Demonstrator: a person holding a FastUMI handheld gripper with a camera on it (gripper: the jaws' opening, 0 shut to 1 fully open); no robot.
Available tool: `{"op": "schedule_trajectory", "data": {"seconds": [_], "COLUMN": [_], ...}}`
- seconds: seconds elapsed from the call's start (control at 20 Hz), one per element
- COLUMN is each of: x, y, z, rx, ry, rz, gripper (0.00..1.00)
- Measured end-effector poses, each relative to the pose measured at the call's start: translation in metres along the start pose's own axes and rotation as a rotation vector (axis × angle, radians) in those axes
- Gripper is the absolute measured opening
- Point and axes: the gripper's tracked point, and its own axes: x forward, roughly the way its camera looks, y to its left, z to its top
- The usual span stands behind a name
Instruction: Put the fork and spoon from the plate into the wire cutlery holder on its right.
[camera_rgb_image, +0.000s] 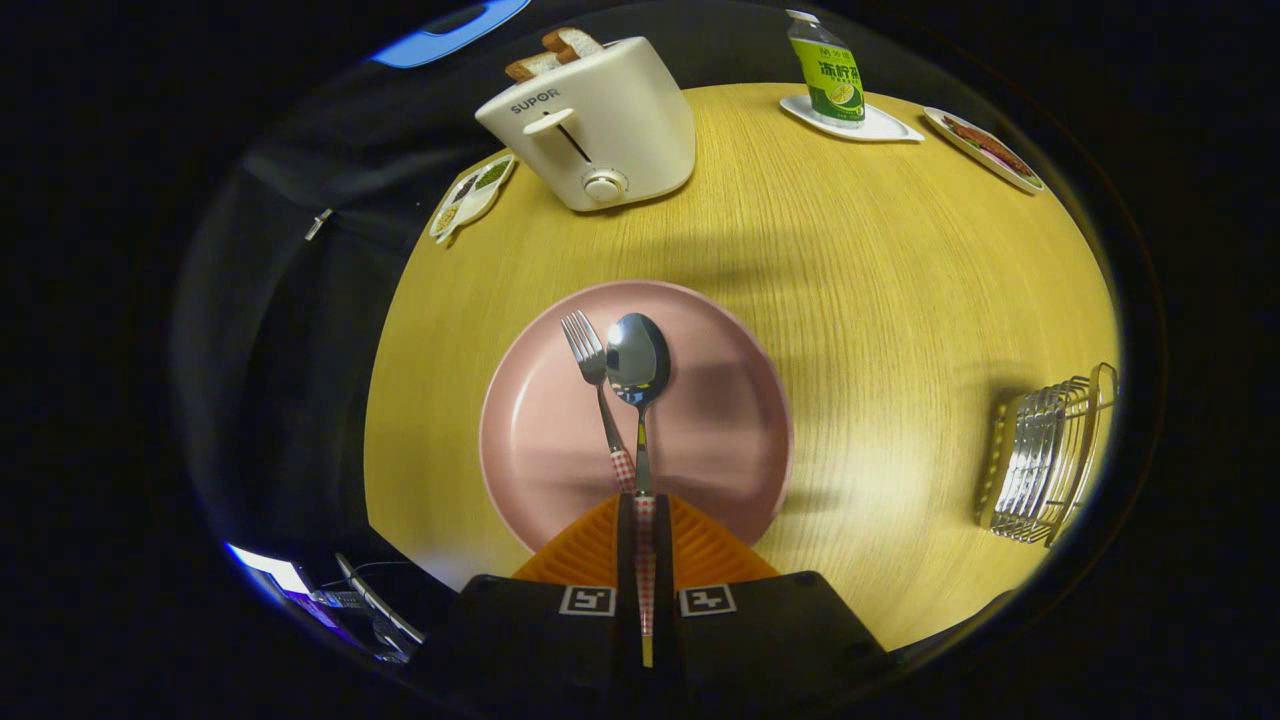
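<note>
The gripper (645, 510) has its fingers drawn nearly together on the red-checked handle of the shiny steel spoon (637, 365); both seem to press it, though the narrow gap is hard to read. The spoon's bowl lies at 12 o'clock on the round pink plate (720, 420), with the silver fork (590, 360) (same checked handle) just left. The wire cutlery holder (1050, 455) stands at 3 o'clock on the round wooden table (880, 300). The cream toaster (595, 125) sits at 11 o'clock, far side.
</note>
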Motion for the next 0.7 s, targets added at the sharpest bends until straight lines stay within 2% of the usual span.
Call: {"op": "schedule_trajectory", "data": {"seconds": [0.15, 0.35, 0.7], "x": [-0.038, -0.099, -0.198], "y": [-0.004, -0.034, -0.123], "z": [0.006, 0.004, -0.012], "rx": [-0.045, -0.106, -0.191], "ry": [-0.003, 0.023, 0.148], "rz": [0.020, 0.001, -0.107], "gripper": [0.09, 0.08, 0.08]}}
